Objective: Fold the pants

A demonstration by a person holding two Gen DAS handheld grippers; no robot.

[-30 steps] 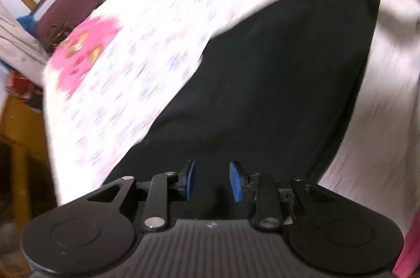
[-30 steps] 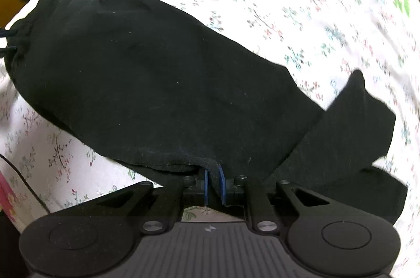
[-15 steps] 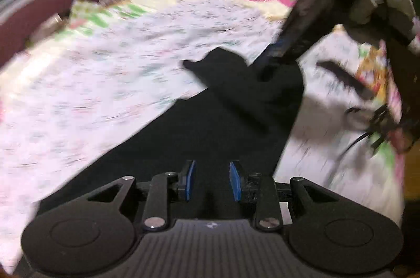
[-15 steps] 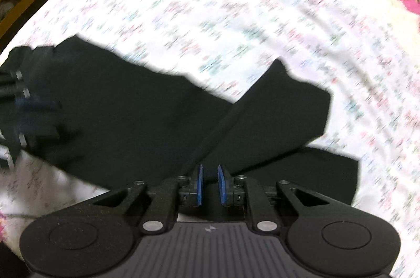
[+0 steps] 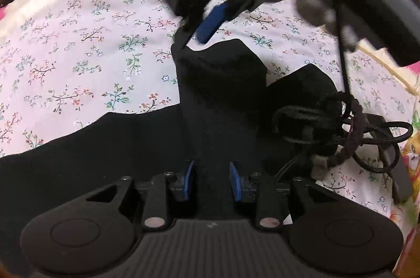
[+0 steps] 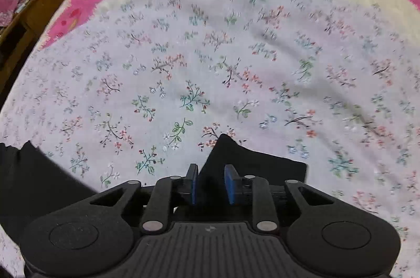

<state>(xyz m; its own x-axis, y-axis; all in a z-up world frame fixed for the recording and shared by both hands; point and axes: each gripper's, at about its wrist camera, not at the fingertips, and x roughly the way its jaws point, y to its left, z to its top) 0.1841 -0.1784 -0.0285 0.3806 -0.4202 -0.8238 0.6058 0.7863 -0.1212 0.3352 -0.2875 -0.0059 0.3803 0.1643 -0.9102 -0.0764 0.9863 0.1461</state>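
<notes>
A white cotton bedsheet printed with small floral sprigs [image 6: 236, 63] covers the bed, with a pink, yellow and green patterned blanket [image 6: 86, 2] lying along its far edge. A tangle of black braided cables [image 5: 341, 126] rests on the sheet. A brown wooden cabinet [image 6: 29, 18] stands beside the bed.

From my remote seat: pants [image 5: 220, 105] lie on the bedsheet [image 5: 78, 47], spreading left and ahead of the left gripper [image 5: 212, 181]. Cable bundle [image 5: 338, 131] sits right of them, partly on the cloth. Right gripper [image 5: 210, 23] hangs beyond the far pant end (contact unclear).
</notes>
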